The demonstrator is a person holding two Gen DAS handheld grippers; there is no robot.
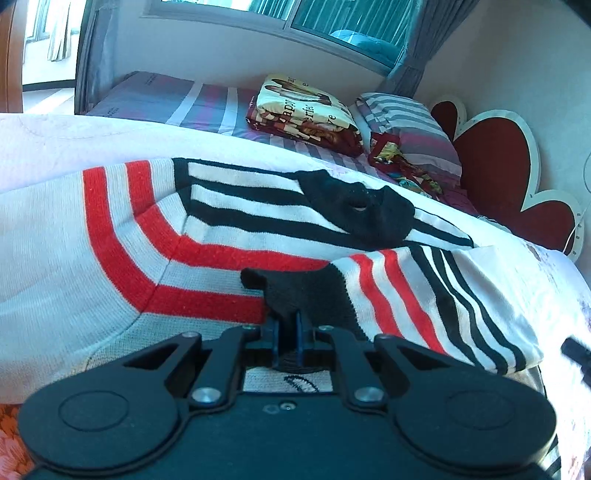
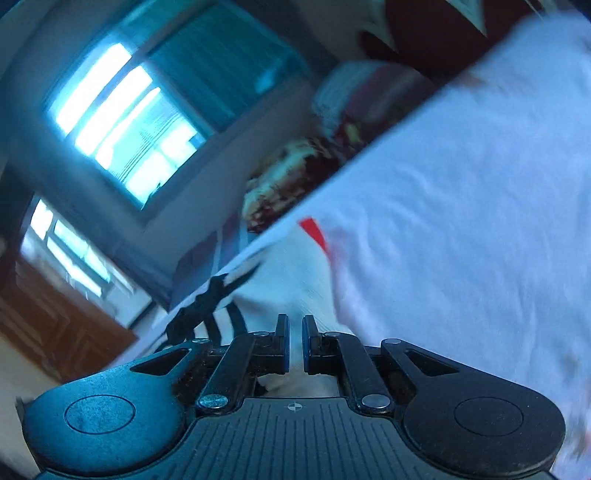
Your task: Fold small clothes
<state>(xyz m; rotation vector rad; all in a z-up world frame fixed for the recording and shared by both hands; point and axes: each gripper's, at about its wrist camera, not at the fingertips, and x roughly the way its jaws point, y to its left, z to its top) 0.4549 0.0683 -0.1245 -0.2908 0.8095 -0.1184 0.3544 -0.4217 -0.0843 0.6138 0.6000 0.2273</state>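
Note:
A small knitted sweater [image 1: 110, 258], white with red and black stripes, lies spread on a pale pink bed cover [image 1: 74, 136]. One sleeve is folded across the body, its black cuff [image 1: 295, 291] nearest me. My left gripper [image 1: 288, 321] is shut on that cuff, low over the sweater. The right wrist view is blurred and rolled. There my right gripper [image 2: 294, 332] has its jaws nearly together, with white knit of the sweater [image 2: 288, 288] pinched in the narrow gap. A second black cuff [image 1: 358, 214] lies farther back on the sweater.
Beyond the cover lie a folded printed blanket [image 1: 306, 110] and a striped pillow [image 1: 406, 125]. A red heart-shaped headboard [image 1: 495, 155] stands at the right. A window [image 1: 332, 18] and grey curtains are behind. A dark blurred shape [image 1: 576, 354] pokes in at the right edge.

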